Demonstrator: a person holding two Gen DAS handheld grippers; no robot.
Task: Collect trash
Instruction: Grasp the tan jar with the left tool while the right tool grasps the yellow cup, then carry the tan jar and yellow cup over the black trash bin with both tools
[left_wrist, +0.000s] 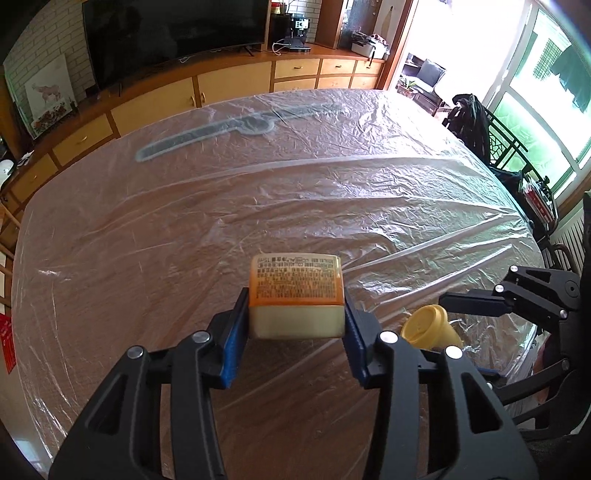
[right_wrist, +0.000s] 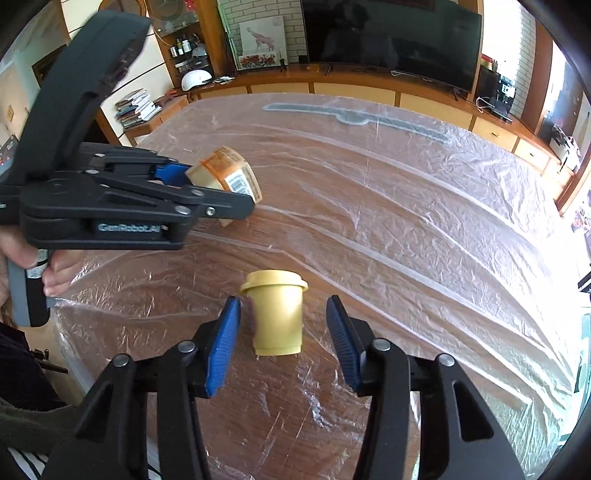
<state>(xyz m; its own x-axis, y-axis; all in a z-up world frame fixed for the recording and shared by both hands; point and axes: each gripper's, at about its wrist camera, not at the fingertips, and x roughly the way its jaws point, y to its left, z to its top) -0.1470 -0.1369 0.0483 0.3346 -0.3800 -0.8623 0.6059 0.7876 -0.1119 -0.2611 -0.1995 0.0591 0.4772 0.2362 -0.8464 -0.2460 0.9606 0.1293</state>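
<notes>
Left wrist view: left claw (left_wrist: 296, 314) clamped on an orange-labelled jar (left_wrist: 295, 291), blue pads pressing both flat sides, jar lifted clear of the plastic-covered desk (left_wrist: 258, 184) at lower centre of the frame, probably held up for carrying to a bin not in view. Small yellow lidded cup (left_wrist: 430, 328) lying on the desk at lower right, right claw (left_wrist: 465, 299) reaching in from the right edge just beside it.

Right wrist view: right claw (right_wrist: 282, 332) spread apart, blue pads on either side of the yellow cup (right_wrist: 277, 314) at lower centre, neither pad touching yet; cup on its side, lid toward the top of the frame, lined up for a squeeze across its body. Left claw (right_wrist: 221, 184) at upper left, gripping the jar (right_wrist: 229, 173) above the desk (right_wrist: 406, 221), kept well apart from the cup, likely to leave room.
</notes>
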